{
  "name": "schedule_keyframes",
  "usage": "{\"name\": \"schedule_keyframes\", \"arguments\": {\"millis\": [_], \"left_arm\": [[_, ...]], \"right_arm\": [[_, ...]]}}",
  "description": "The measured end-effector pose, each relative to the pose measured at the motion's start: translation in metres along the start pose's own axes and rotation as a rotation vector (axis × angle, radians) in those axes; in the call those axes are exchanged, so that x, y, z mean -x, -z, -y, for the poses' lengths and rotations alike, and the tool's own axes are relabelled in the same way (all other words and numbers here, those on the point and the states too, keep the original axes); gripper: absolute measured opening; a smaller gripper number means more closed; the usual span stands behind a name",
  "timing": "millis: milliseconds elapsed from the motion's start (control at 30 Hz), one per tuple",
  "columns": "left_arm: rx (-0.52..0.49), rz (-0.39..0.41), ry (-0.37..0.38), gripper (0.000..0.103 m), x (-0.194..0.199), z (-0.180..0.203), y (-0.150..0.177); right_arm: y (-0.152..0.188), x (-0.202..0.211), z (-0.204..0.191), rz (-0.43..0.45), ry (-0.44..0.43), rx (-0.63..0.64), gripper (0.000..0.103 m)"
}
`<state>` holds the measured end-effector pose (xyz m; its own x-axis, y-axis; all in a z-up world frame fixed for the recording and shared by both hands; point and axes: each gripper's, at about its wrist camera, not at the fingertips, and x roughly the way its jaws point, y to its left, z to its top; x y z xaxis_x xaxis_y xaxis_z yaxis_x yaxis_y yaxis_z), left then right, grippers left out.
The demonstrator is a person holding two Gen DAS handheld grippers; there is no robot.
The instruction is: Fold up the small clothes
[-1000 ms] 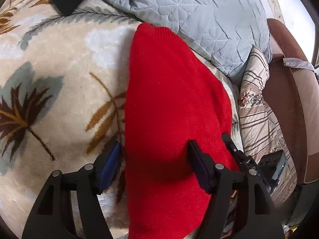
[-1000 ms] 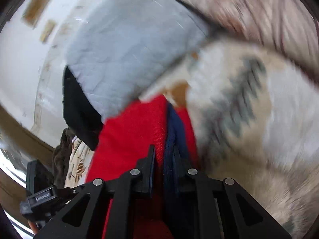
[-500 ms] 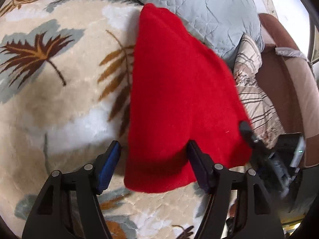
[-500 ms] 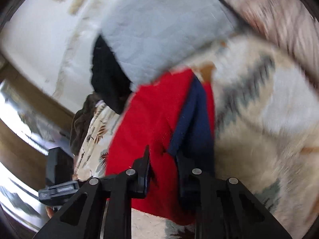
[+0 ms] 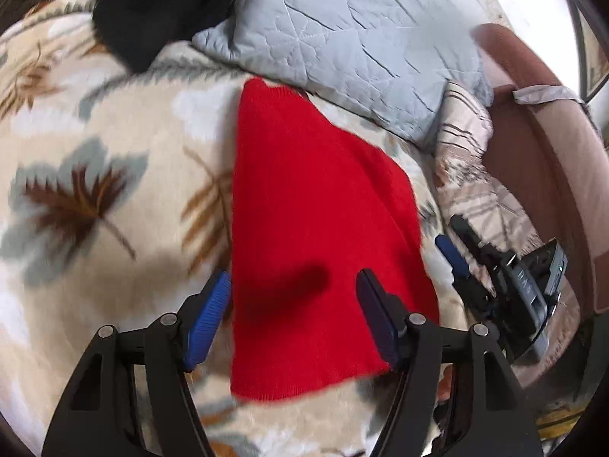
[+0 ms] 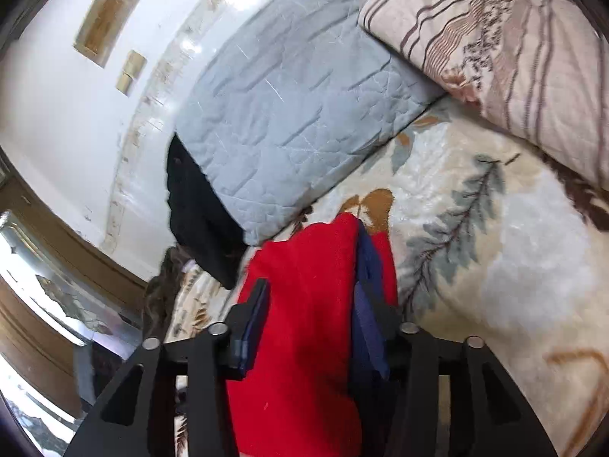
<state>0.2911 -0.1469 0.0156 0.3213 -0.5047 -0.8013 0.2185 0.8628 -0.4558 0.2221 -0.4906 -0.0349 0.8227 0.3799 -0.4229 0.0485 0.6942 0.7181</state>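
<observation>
Left wrist view: the red sweater [image 5: 316, 236] lies folded in a long strip down the centre of the frame, flat on the leaf-print blanket [image 5: 95, 198]. The left gripper [image 5: 293, 304] hangs over its lower part with jaws spread wide, one blue pad [image 5: 207, 314] at the sweater's left edge, the other over its right side, and nothing is held between them. At the right of the frame the right gripper [image 5: 462, 251] shows beside the sweater's right edge, apart from the cloth.

Up top sits a grey quilted pillow [image 5: 354, 45], its lower edge just beside the sweater's far end, with a black garment [image 5: 160, 11] in the upper left and a striped pillow [image 5: 468, 160] at right against the brown headboard [image 5: 540, 160].

Right wrist view: the right gripper [image 6: 316, 327] is open too, fingers well apart, the red sweater [image 6: 304, 323] running between them at lower centre. A navy band [image 6: 367, 293] of it lies along the right-hand finger. Whether the pads touch the cloth, I cannot tell.
</observation>
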Motion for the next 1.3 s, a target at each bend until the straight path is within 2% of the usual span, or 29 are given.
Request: {"name": "schedule_keyframes", "arguments": {"millis": [133, 167, 233, 300, 333, 367, 400, 433, 467, 533, 600, 667, 733, 767, 800, 833, 867, 933, 1000, 1067, 1200, 1300], "left_arm": [[-0.012, 0.0, -0.038, 0.068, -0.02, 0.009, -0.025], [-0.011, -0.002, -0.044, 0.068, -0.027, 0.007, -0.029], [-0.009, -0.003, -0.066, 0.068, -0.039, 0.004, -0.033], [0.004, -0.032, -0.106, 0.072, -0.062, -0.003, -0.034], [0.024, -0.049, -0.086, 0.079, -0.068, -0.008, -0.034], [0.064, -0.067, -0.055, 0.082, -0.075, -0.016, -0.033], [0.112, -0.085, -0.02, 0.081, -0.077, -0.024, -0.033], [0.149, -0.097, 0.009, 0.081, -0.075, -0.03, -0.034], [0.158, -0.092, 0.016, 0.081, -0.069, -0.031, -0.034], [0.138, -0.045, -0.004, 0.08, -0.05, -0.029, -0.031], [0.102, 0.018, -0.018, 0.079, -0.029, -0.026, -0.022], [0.096, 0.057, -0.037, 0.079, -0.018, -0.029, -0.006], [0.105, 0.058, -0.045, 0.082, -0.022, -0.035, 0.006], [0.114, 0.055, -0.054, 0.085, -0.027, -0.039, 0.012], [0.122, 0.052, -0.054, 0.087, -0.03, -0.041, 0.01], [0.135, 0.046, -0.057, 0.087, -0.031, -0.04, 0.009], [0.149, 0.046, -0.061, 0.087, -0.026, -0.039, 0.009], [0.125, 0.061, -0.082, 0.086, -0.013, -0.033, 0.011], [0.061, 0.098, -0.14, 0.086, -0.004, -0.021, 0.019], [0.004, 0.107, -0.195, 0.086, -0.005, -0.012, 0.028], [-0.041, 0.086, -0.25, 0.087, -0.019, -0.005, 0.042], [-0.05, 0.089, -0.268, 0.087, -0.02, -0.002, 0.046]], "right_arm": [[-0.002, -0.046, 0.0, -0.076, 0.055, -0.035, 0.052], [-0.003, -0.051, 0.001, -0.08, 0.058, -0.03, 0.049], [-0.003, -0.054, -0.006, -0.057, 0.079, 0.039, 0.01], [-0.006, -0.051, -0.014, -0.012, 0.093, 0.108, 0.009], [-0.007, -0.051, -0.011, -0.002, 0.119, 0.104, 0.009], [-0.006, -0.057, -0.006, -0.015, 0.163, 0.103, 0.009], [-0.003, -0.065, 0.001, -0.04, 0.196, 0.097, 0.009], [0.002, -0.068, 0.007, -0.056, 0.192, 0.078, 0.009], [0.001, -0.064, 0.01, -0.044, 0.171, 0.052, 0.009], [-0.005, -0.052, 0.005, -0.026, 0.153, 0.035, 0.019], [-0.006, -0.034, -0.007, 0.02, 0.118, 0.07, 0.019], [-0.004, -0.025, -0.019, -0.002, 0.001, 0.127, 0.02], [0.002, -0.024, -0.028, -0.037, -0.04, 0.194, 0.02], [0.008, -0.029, -0.029, -0.072, -0.013, 0.238, 0.018], [0.016, -0.042, -0.028, -0.134, 0.09, 0.281, 0.009], [0.022, -0.052, -0.025, -0.179, 0.167, 0.308, 0.006], [0.029, -0.053, -0.024, -0.174, 0.18, 0.321, 0.006], [0.027, -0.041, -0.031, -0.161, 0.156, 0.309, 0.012], [0.026, -0.021, -0.044, -0.132, 0.102, 0.345, 0.016], [0.032, -0.01, -0.051, -0.15, 0.043, 0.386, 0.022], [0.05, -0.021, -0.041, -0.237, 0.134, 0.428, 0.021], [0.05, -0.019, -0.034, -0.216, 0.101, 0.386, 0.021]]}}
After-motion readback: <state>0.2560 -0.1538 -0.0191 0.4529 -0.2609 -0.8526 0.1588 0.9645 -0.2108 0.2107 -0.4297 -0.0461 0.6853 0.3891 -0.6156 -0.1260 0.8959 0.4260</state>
